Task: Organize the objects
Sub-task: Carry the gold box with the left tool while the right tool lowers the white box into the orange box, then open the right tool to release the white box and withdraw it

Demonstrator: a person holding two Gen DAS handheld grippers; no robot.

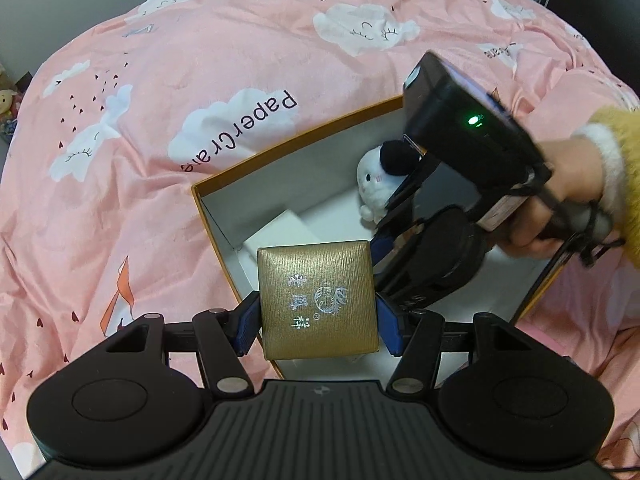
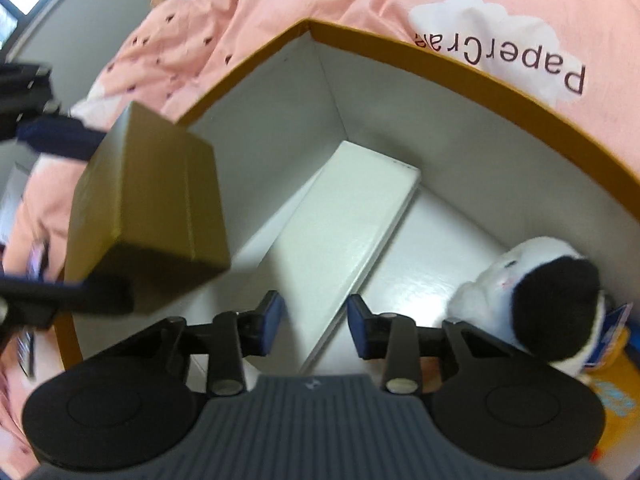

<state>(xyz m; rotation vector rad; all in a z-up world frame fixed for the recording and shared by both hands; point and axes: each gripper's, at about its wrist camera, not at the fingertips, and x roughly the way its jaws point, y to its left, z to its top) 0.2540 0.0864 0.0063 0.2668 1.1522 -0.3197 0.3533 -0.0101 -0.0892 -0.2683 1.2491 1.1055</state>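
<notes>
Your left tool point(image 1: 318, 318) is clamped on the square gold textured gift box point(image 1: 317, 300), holding it mid-frame over the near edge of the open orange-rimmed cardboard box point(image 1: 288, 142) on the pink cloud-print bedspread point(image 1: 200, 60). Your right tool point(image 2: 314, 314) has nothing between its parted blue pads, hanging over the flat white rectangular box point(image 2: 344, 220) inside. The white plush toy with a black patch point(image 2: 532, 292) sits lower right in the right wrist view.

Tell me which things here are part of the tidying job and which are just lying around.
Part of the job:
- gold box, gripped by the left gripper
- orange storage box, open
- white flat box inside it
- plush toy inside it
- right gripper, empty, over the storage box

Just lying about:
- pink bedspread
- soft toys at the room's edge
</notes>
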